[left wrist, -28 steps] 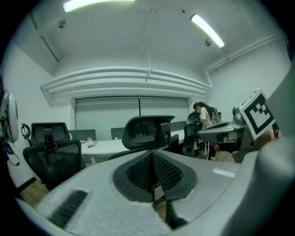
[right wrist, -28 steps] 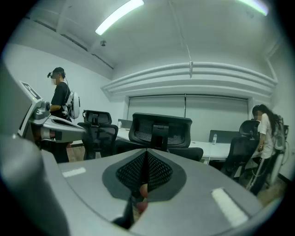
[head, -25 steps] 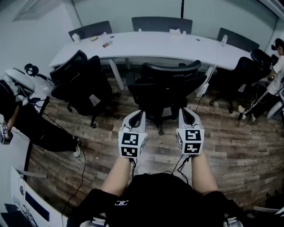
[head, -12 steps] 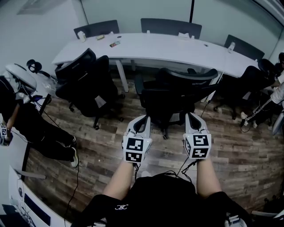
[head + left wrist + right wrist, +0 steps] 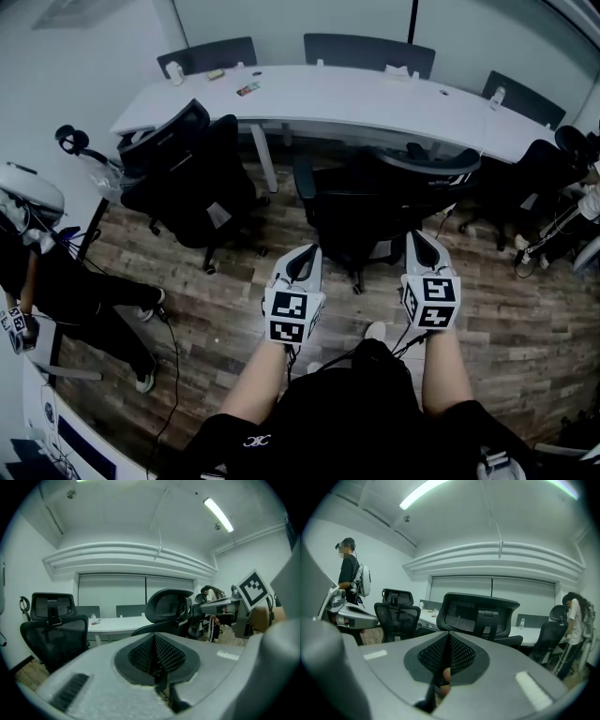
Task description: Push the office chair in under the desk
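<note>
Office chair [image 5: 375, 202] on floor at middle of bench [image 5: 375, 98] near edge; back faces person, seat not yet fully under.

Chair straight ahead of both grippers; backrest runs along bench edge, across push line.

Left gripper [image 5: 305, 253], right gripper [image 5: 419, 238]: fingers shut, empty. Right looks slightly nearer; contact unclear.

Count: one bench, two more chairs [image 5: 187, 183] near side, three chair backs [image 5: 368, 47] beyond far edge.

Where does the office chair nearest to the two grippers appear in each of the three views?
Head view: office chair, centre of the picture.
Left gripper view: right of centre, beyond the jaws.
Right gripper view: centre, straight ahead.
Shared landmark: the white desk behind it.
</note>
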Motion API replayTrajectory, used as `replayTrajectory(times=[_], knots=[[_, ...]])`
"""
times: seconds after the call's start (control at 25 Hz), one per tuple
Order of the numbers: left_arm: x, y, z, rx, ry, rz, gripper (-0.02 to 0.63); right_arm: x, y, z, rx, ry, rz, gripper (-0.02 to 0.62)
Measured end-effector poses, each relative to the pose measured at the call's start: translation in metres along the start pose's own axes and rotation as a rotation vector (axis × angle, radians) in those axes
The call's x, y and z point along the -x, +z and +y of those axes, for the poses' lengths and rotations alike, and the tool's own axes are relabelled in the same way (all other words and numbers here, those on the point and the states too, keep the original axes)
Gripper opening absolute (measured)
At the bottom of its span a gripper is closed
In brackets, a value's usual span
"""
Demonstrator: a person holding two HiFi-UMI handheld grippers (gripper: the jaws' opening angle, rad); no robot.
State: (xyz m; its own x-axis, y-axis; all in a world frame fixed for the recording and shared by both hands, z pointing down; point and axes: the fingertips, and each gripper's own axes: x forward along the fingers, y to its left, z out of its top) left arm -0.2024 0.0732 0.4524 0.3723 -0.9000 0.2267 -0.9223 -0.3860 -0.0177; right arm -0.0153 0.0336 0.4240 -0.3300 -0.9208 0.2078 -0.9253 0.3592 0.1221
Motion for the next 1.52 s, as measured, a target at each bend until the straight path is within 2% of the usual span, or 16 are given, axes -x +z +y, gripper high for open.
replayTrajectory(times=[0.28, 0.44, 0.6, 0.72, 0.84, 0.96, 1.08, 1.2, 1.52], knots=[[-0.049, 0.015, -0.003, -0.055, -0.079, -0.008, 0.099, -0.021, -0.003, -0.043, 0.044, -0.003, 0.014, 0.009], [-0.086, 0.024, -0.008, -0.145, -0.149, 0.017, 0.17, -0.04, -0.014, -0.08, 0.121, 0.042, 0.072, 0.109], [-0.12, 0.023, -0.01, -0.228, -0.198, 0.075, 0.193, -0.065, -0.028, -0.119, 0.249, 0.035, 0.153, 0.187], [-0.144, 0.018, -0.013, -0.303, -0.205, 0.115, 0.22, -0.08, -0.035, -0.148, 0.36, 0.014, 0.199, 0.231], [-0.165, 0.01, -0.01, -0.383, -0.188, 0.159, 0.233, -0.094, -0.046, -0.184, 0.421, -0.009, 0.259, 0.257], [-0.181, -0.001, -0.004, -0.399, -0.184, 0.199, 0.252, -0.108, -0.053, -0.217, 0.476, -0.034, 0.315, 0.279], [-0.193, -0.006, 0.004, -0.409, -0.158, 0.212, 0.254, -0.125, -0.059, -0.234, 0.507, -0.033, 0.345, 0.285], [-0.201, -0.003, 0.013, -0.448, -0.107, 0.196, 0.167, -0.142, -0.069, -0.239, 0.531, -0.02, 0.387, 0.288], [-0.207, 0.002, 0.016, -0.434, -0.143, 0.176, 0.167, -0.156, -0.076, -0.238, 0.457, 0.024, 0.417, 0.286]])
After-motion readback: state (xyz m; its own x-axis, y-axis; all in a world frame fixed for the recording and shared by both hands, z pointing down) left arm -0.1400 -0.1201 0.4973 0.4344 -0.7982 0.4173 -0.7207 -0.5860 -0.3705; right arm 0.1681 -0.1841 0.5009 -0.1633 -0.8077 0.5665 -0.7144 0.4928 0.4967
